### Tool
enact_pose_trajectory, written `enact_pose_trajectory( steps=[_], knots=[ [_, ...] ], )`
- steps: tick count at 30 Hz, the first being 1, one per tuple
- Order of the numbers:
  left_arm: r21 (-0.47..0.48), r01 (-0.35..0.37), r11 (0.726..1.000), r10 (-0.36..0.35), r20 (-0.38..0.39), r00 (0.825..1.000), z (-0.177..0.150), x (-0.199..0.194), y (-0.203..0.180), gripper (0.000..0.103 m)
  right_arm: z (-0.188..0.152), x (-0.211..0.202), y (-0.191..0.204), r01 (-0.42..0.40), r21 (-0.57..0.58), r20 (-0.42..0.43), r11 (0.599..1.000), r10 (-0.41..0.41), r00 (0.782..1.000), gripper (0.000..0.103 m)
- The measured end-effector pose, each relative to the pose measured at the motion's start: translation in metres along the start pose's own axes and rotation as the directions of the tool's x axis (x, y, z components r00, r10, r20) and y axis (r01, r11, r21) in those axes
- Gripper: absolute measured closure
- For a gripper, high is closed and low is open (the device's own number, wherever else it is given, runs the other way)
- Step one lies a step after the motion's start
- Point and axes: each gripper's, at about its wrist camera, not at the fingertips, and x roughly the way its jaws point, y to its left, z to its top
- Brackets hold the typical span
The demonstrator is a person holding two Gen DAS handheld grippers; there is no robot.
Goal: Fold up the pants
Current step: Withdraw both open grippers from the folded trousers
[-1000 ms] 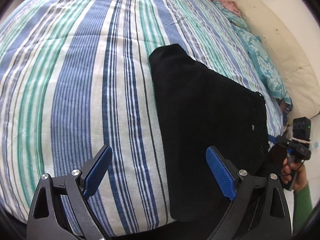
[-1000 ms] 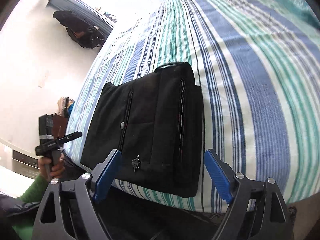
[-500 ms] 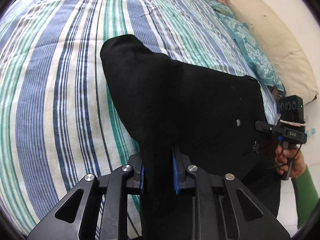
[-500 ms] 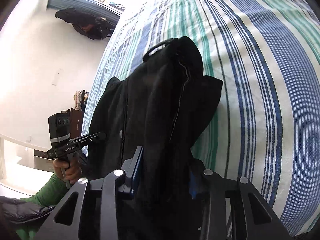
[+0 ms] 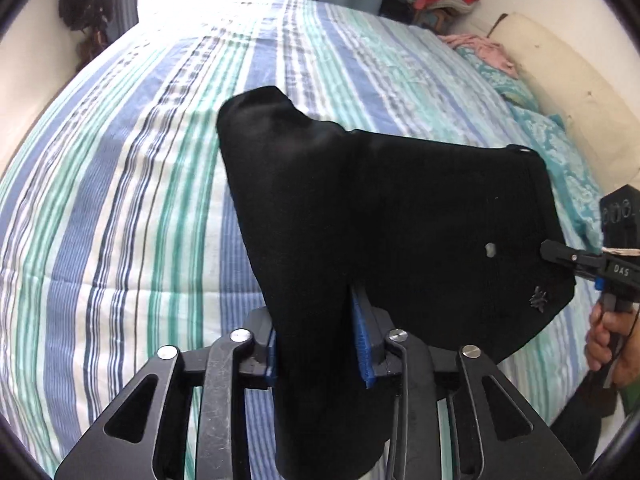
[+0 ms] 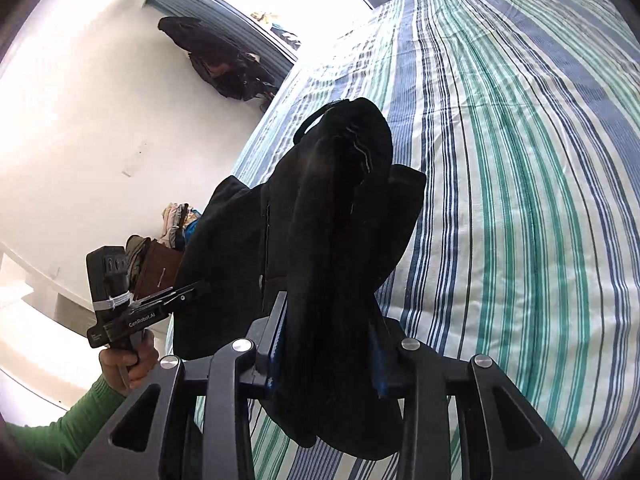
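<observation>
Above the striped bed (image 5: 120, 208), the black pants (image 5: 400, 216) now hang lifted between both tools, where a second ago they lay flat as a folded bundle near the bed's edge with both pairs of fingers spread wide over them. Since then the left gripper (image 5: 320, 344) has clamped its blue fingers (image 5: 362, 344) on the near edge of the cloth, and the right gripper (image 6: 326, 354) has closed on the other end, its fingers (image 6: 278, 340) pinching a thick bunch. With both grasps secured and the cloth raised, the next fold or a carry-over looks ready to begin.
</observation>
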Motion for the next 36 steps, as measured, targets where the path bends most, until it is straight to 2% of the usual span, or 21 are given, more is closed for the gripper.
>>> enact_pose_trajectory(
  steps=[1,2,3,4,5,6,7,8,10,12,14,15,17,19,22,25,29,36],
  knots=[
    [-0.007,-0.064,0.998,0.064,-0.024,0.998,-0.004,0.013,0.007,0.062,0.003,0.014,-0.007,0.047,0.019,-0.020,0.999,-0.046,0.999,0.066],
    [-0.008,-0.117,0.993,0.116,-0.036,0.993,-0.009,0.020,0.012,0.062,0.004,0.024,-0.016,0.114,0.034,-0.044,0.993,-0.112,0.993,0.060],
    [-0.018,-0.114,0.993,0.114,-0.015,0.993,-0.015,0.016,0.019,0.055,0.002,0.028,-0.026,0.186,0.048,-0.065,0.981,-0.183,0.981,0.056],
    [-0.042,-0.104,0.994,0.105,0.025,0.994,-0.023,0.005,0.026,0.042,0.000,0.024,-0.034,0.241,0.063,-0.059,0.968,-0.238,0.970,0.055],
    [-0.065,-0.114,0.991,0.119,0.068,0.991,-0.032,-0.010,0.033,0.035,-0.004,0.014,-0.037,0.255,0.073,-0.023,0.964,-0.254,0.967,0.045],
    [-0.080,-0.136,0.987,0.145,0.118,0.982,-0.042,-0.026,0.036,0.019,-0.010,-0.003,-0.038,0.272,0.073,0.025,0.960,-0.274,0.961,0.030],
    [-0.095,-0.161,0.982,0.175,0.172,0.969,-0.052,-0.041,0.035,0.009,-0.017,-0.020,-0.034,0.317,0.054,0.076,0.947,-0.321,0.944,0.022],
    [-0.109,-0.175,0.979,0.196,0.228,0.954,-0.064,-0.054,0.031,0.007,-0.026,-0.037,-0.028,0.376,0.021,0.121,0.927,-0.375,0.919,0.011],
    [-0.107,-0.193,0.975,0.217,0.294,0.931,-0.091,-0.071,0.023,0.005,-0.046,-0.063,-0.008,0.498,-0.062,0.202,0.865,-0.478,0.855,0.008],
    [-0.074,-0.236,0.969,0.247,0.294,0.923,-0.110,-0.074,0.010,0.005,-0.073,-0.075,0.007,0.585,-0.128,0.240,0.801,-0.547,0.802,0.007],
    [-0.059,-0.270,0.961,0.276,0.269,0.923,-0.135,-0.072,-0.001,0.005,-0.104,-0.076,0.020,0.641,-0.166,0.243,0.749,-0.599,0.763,0.007],
    [-0.062,-0.274,0.960,0.281,0.246,0.928,-0.145,-0.069,-0.010,0.005,-0.122,-0.076,0.027,0.658,-0.177,0.241,0.732,-0.616,0.750,0.007],
    [-0.057,-0.248,0.967,0.255,0.200,0.946,-0.159,-0.069,-0.024,0.005,-0.152,-0.069,0.044,0.655,-0.193,0.227,0.731,-0.616,0.754,0.007],
    [-0.035,-0.228,0.973,0.231,0.170,0.958,-0.162,-0.073,-0.037,0.005,-0.175,-0.063,0.062,0.637,-0.191,0.205,0.747,-0.604,0.770,0.007],
    [-0.035,-0.227,0.973,0.230,0.149,0.962,-0.164,-0.090,-0.049,0.005,-0.196,-0.058,0.078,0.602,-0.142,0.173,0.786,-0.579,0.797,0.003],
    [-0.047,-0.222,0.974,0.227,0.140,0.964,-0.166,-0.106,-0.053,0.005,-0.211,-0.058,0.097,0.593,-0.104,0.169,0.798,-0.573,0.802,0.001],
    [-0.043,-0.256,0.966,0.260,0.145,0.955,-0.170,-0.115,-0.054,0.004,-0.221,-0.068,0.122,0.605,-0.102,0.203,0.790,-0.579,0.790,0.000],
    [-0.039,-0.279,0.959,0.282,0.152,0.947,-0.177,-0.125,-0.050,0.004,-0.225,-0.072,0.133,0.638,-0.073,0.213,0.766,-0.613,0.761,0.000]
  ],
)
